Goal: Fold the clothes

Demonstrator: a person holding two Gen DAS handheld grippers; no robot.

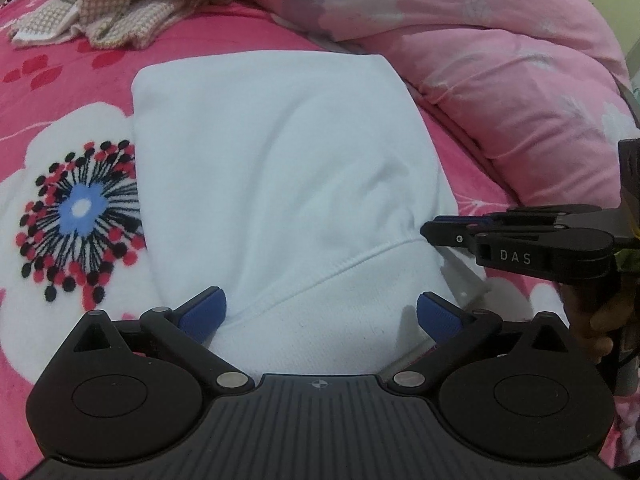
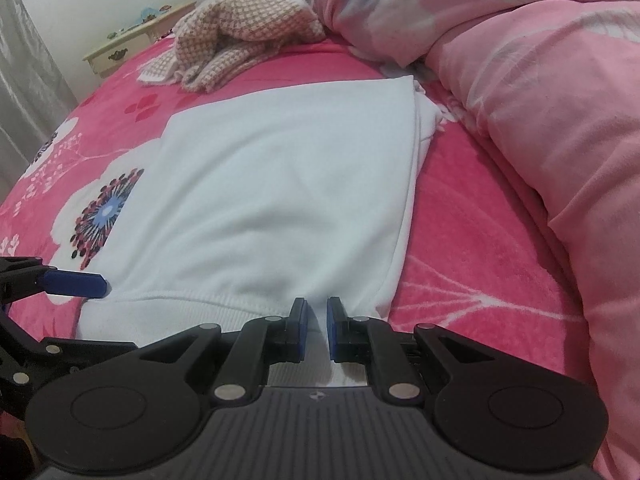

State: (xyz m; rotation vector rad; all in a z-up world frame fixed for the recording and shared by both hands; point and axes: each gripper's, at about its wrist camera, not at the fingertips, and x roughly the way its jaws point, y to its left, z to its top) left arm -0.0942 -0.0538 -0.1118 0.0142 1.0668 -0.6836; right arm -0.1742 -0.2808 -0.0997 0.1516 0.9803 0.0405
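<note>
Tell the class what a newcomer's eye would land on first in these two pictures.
First, the white folded sweatshirt lying flat mid-bed on the bright pink fleece blanket with its big white flower. Next, the puffy pale-pink quilt heaped along the right side, and a crumpled beige checked knit garment beyond. The right claw pinches the sweatshirt's ribbed hem; the left claw gapes wide over it.

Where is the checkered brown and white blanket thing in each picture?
Left wrist view: the checkered cloth lies crumpled at the top left, beyond the white garment.
Right wrist view: it sits at the top, left of centre, again beyond the white garment.
Shared landmark: the black, red and blue flower print left of the white garment.
</note>
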